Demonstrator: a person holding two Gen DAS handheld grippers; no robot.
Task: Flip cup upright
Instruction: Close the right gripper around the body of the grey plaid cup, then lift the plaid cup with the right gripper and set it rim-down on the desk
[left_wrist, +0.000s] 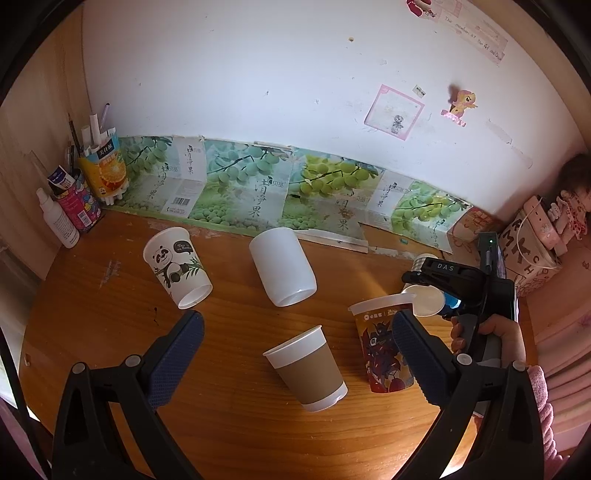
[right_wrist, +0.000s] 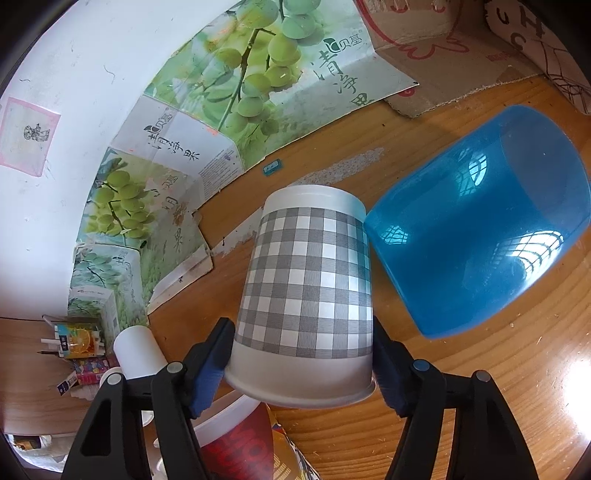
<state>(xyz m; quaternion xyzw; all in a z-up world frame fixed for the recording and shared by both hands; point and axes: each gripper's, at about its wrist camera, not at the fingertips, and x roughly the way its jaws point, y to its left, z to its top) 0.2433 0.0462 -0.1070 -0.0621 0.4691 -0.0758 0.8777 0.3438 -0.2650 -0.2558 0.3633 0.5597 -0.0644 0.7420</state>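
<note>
My right gripper (right_wrist: 301, 360) is shut on a grey-checked paper cup (right_wrist: 306, 280), gripped near its rim and held tilted with its closed base pointing away, above the wooden table (right_wrist: 480, 387). In the left wrist view the same cup (left_wrist: 424, 297) shows its open mouth, held by the right gripper (left_wrist: 430, 286) at the right. My left gripper (left_wrist: 297, 334) is open and empty, above a brown-sleeved paper cup (left_wrist: 308, 367) that stands upright.
A panda cup (left_wrist: 177, 266) and a plain white cup (left_wrist: 282, 266) stand upside down on the table (left_wrist: 229, 417). A red printed cup (left_wrist: 382, 350) stands upright. A blue plastic cup (right_wrist: 476, 243) lies beside the checked cup. Pen holders (left_wrist: 83, 192) stand far left.
</note>
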